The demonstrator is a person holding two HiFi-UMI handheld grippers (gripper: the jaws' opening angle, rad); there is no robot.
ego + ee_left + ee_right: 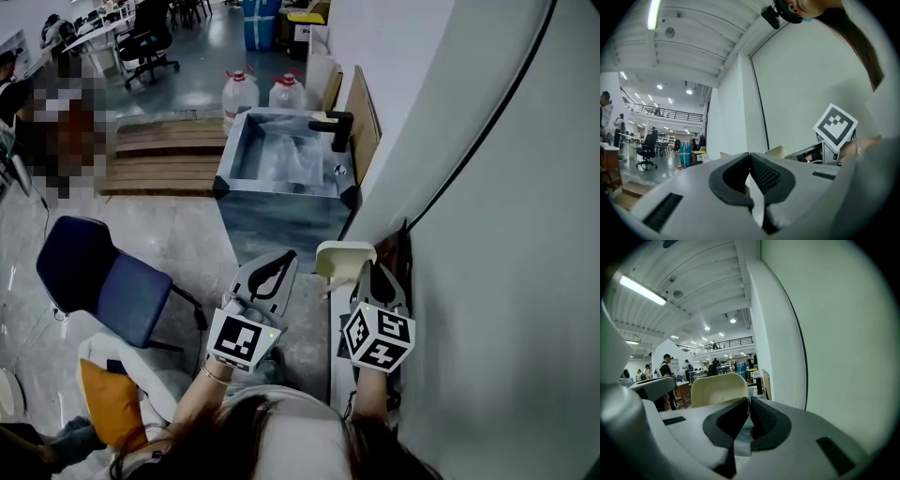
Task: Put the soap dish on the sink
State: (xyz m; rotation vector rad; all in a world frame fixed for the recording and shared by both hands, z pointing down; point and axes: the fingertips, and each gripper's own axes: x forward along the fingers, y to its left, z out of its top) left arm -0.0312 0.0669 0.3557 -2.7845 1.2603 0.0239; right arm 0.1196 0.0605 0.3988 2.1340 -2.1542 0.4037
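A cream soap dish (344,258) hangs in the air in front of the sink (281,191), held by its near edge. My right gripper (367,273) is shut on it, close to the white wall. In the right gripper view the soap dish (719,389) stands upright just beyond the closed jaws of the right gripper (749,401). My left gripper (285,256) floats beside it on the left, shut with nothing in it. The left gripper (750,161) shows its pads pressed together in its own view.
The sink is a grey box with a black faucet (334,127) at its right rim. Two water bottles (240,94) stand behind it, and a wooden pallet (164,155) lies to its left. A blue chair (108,277) stands at lower left. A white wall (487,187) fills the right.
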